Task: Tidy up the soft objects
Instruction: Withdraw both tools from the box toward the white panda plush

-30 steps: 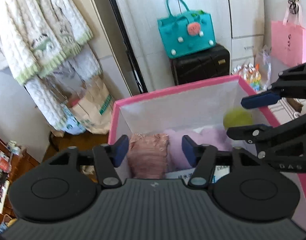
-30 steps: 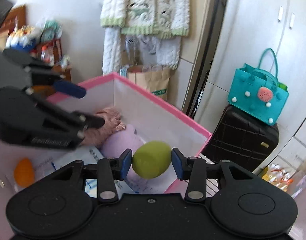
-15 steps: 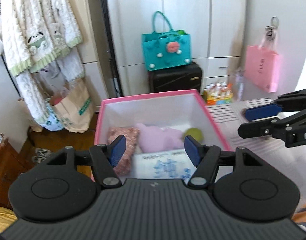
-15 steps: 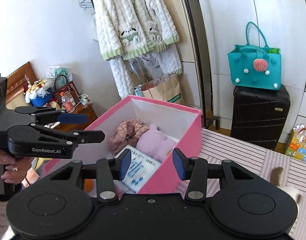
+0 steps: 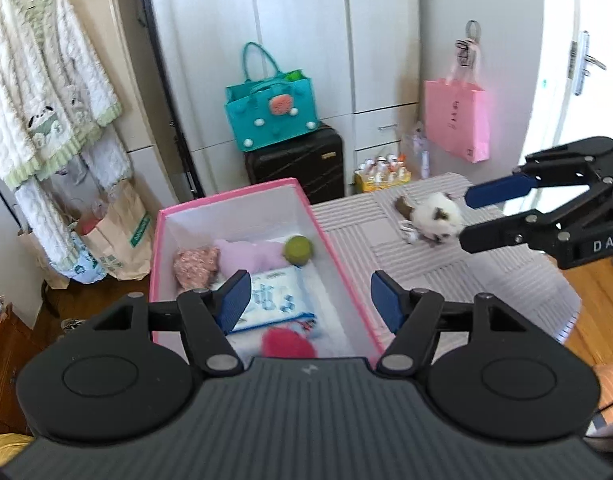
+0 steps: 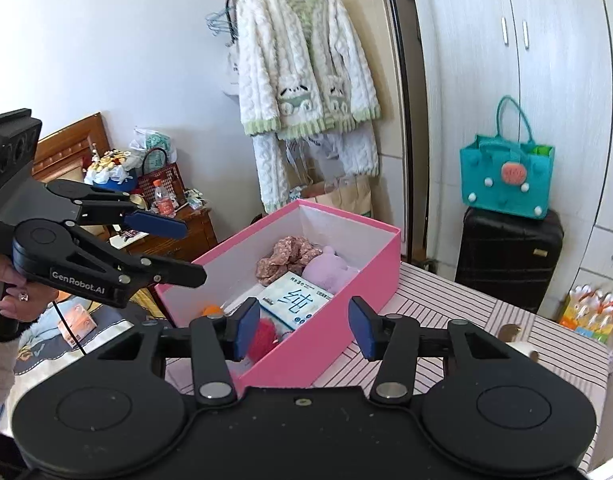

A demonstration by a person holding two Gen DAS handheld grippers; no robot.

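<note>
Your left gripper (image 5: 310, 300) and right gripper (image 6: 304, 330) both gaped empty, jaws just widening, above the pink box (image 5: 334, 256), with 1 white plush (image 5: 434, 218) beside it.

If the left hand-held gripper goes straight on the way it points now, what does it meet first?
Probably the tissue pack in the pink box; depth is unclear. The left hand-held gripper is open and empty.

Left gripper (image 5: 311, 300) and right gripper (image 6: 304, 328) both empty, fingers just widening.
</note>
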